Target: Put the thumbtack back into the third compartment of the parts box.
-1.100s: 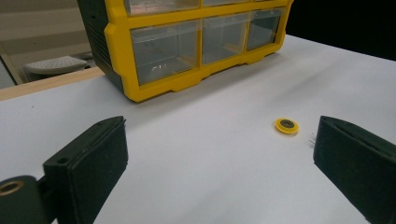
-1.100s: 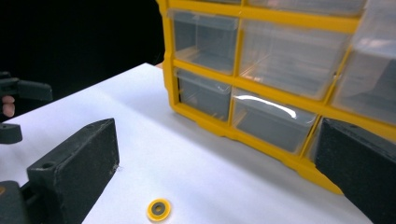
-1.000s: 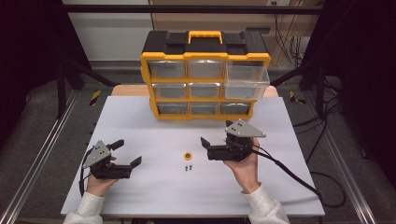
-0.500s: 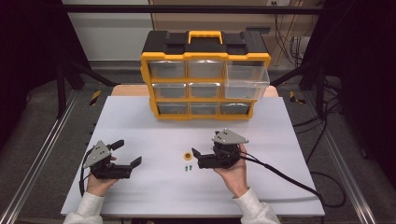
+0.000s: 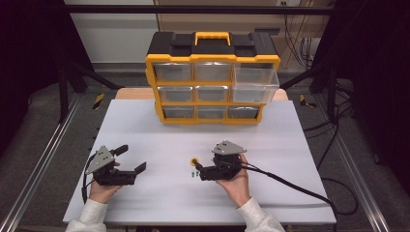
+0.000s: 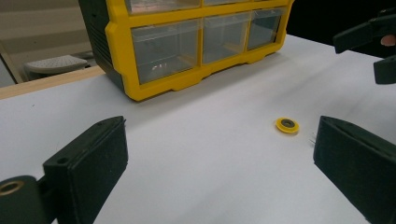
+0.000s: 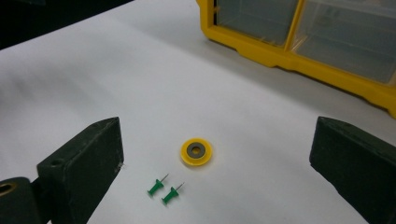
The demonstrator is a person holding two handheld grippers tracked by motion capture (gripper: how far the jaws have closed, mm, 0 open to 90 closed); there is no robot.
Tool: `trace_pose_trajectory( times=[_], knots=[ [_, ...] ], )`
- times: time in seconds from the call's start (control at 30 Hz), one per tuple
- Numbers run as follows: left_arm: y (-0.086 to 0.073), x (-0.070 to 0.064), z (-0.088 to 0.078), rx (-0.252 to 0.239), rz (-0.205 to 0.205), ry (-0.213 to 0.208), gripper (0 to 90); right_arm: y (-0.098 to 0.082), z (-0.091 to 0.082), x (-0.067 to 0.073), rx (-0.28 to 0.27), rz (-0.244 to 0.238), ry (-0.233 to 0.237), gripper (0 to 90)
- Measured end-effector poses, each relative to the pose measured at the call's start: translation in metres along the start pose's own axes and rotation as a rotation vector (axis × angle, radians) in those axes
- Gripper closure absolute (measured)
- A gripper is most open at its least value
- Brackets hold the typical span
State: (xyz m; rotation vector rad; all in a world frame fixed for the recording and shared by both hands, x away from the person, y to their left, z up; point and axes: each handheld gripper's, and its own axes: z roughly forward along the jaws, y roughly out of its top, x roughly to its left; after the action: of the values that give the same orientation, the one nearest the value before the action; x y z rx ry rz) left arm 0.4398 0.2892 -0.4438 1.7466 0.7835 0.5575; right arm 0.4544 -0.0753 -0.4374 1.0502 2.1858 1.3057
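A small yellow disc with a dark centre (image 5: 194, 161) (image 7: 196, 151) (image 6: 287, 125) lies flat on the white table (image 5: 159, 121). Two green pushpins (image 5: 195, 172) (image 7: 163, 190) lie just in front of it. My right gripper (image 5: 197, 170) (image 7: 217, 135) is low over the table and points left. Its jaws are open, one on each side of the disc and pins, with nothing held. My left gripper (image 5: 132, 158) (image 6: 222, 126) rests at the front left, also open and empty, well left of the disc. In the left gripper view the right gripper (image 6: 378, 51) shows at the upper right.
A yellow and black drawer organizer (image 5: 212, 77) stands at the back middle of the table. Its top right clear drawer (image 5: 255, 82) is pulled out. A black cable (image 5: 290, 183) trails from the right gripper over the front right of the table.
My right gripper has moved left and toward the front edge, closing in on the disc and pushpins. The left gripper has stayed put.
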Motion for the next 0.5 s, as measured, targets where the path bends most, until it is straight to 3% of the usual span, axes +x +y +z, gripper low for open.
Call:
trace_pose_trajectory(
  times=[0.5],
  knots=[
    [0.000,0.000,-0.001,-0.004,-0.001,0.002,2.7,-0.021,0.023,0.006,0.080,-0.025,0.019,10.6]
  ],
)
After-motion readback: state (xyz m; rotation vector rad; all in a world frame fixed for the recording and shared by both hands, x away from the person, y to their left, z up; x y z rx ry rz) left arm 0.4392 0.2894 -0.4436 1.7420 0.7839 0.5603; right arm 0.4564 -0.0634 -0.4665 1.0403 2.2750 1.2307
